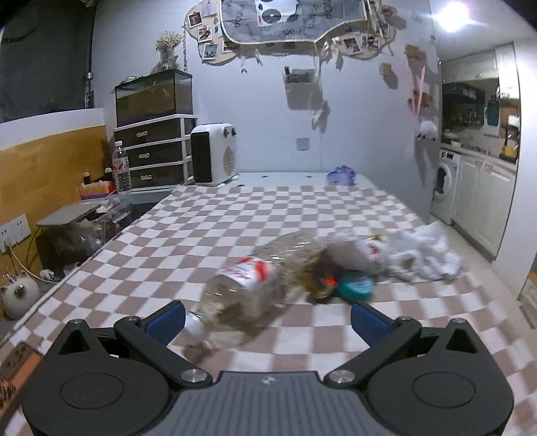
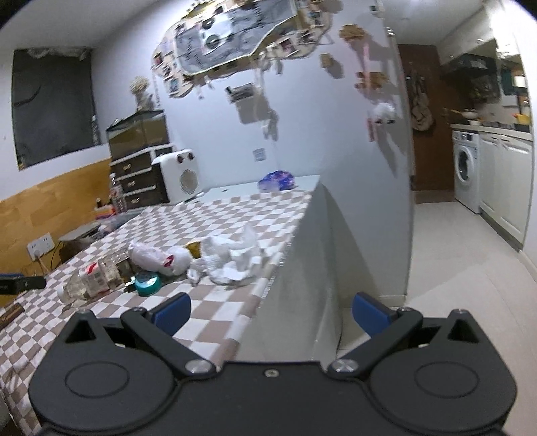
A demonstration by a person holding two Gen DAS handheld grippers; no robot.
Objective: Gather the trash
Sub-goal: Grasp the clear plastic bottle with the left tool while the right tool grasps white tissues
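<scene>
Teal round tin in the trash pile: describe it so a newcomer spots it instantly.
Start at the checkered tablecloth and find the trash cluster near its right edge. The teal tin lies on the near side, between the clear plastic bottle and the crumpled white paper. It is the only flat, round, teal item; everything around it is clear or white.

Ahead of the gripper, a pale wall (image 1: 268,127) carries a collage board (image 1: 288,30) of photos. To the left stand a drawer unit (image 1: 154,151) topped by a glass tank (image 1: 152,95), and a white heater (image 1: 214,154). Far right, a washing machine (image 2: 466,169) sits on light floor tiles (image 2: 446,255).
</scene>
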